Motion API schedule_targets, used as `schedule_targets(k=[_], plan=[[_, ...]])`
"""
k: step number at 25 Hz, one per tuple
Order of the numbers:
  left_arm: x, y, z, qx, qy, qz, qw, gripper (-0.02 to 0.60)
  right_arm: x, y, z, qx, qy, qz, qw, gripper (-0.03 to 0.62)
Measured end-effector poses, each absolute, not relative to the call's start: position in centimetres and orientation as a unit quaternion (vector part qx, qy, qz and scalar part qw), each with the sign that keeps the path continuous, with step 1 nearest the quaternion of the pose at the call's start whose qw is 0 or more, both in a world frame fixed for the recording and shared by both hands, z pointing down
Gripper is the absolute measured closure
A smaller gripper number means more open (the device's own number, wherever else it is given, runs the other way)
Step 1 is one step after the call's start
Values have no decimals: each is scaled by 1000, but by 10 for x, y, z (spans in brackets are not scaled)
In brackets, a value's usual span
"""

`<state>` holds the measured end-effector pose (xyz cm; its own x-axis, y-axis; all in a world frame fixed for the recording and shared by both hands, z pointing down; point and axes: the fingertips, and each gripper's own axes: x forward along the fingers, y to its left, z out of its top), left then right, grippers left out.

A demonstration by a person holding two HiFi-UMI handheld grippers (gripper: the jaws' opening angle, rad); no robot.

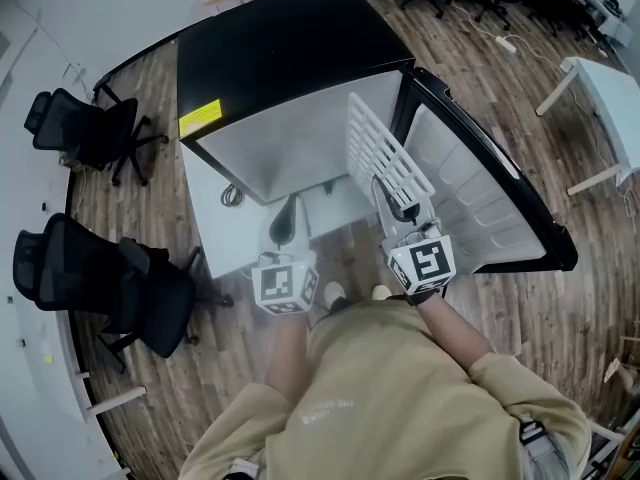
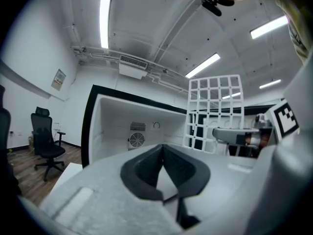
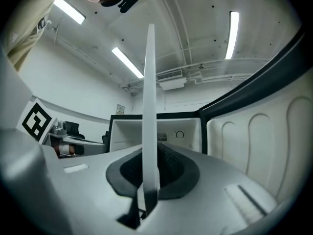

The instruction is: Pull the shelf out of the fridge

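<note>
Shelf (image 1: pixel 385 156) is clear of the fridge (image 1: pixel 280 48), standing on edge at centre-right of the head view, in the gap btwn the open white cavity and the door (image 1: pixel 485 193), which swings out to the right. Two black office chairs (image 1: pixel 95 128) sit at the left edge on the wood floor (image 1: pixel 520 98). Your right gripper (image 1: pixel 405 210) is pinching the shelf's near edge; in the right gripper view the white grid runs edge-on straight up btwn the pads. Your left gripper (image 1: pixel 283 220), lower centre, points at the cavity w/ jaw tips pressed together, nothing btwn them.
</note>
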<state>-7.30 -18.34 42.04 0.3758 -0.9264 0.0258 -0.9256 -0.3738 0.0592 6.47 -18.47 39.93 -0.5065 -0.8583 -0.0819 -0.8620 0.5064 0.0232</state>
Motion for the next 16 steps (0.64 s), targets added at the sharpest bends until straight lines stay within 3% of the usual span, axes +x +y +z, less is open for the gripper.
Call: schedule_targets(k=[16], plan=[[-3, -162, 443, 831, -554, 14, 45, 580, 100, -181, 409, -473, 880, 6, 33, 572]])
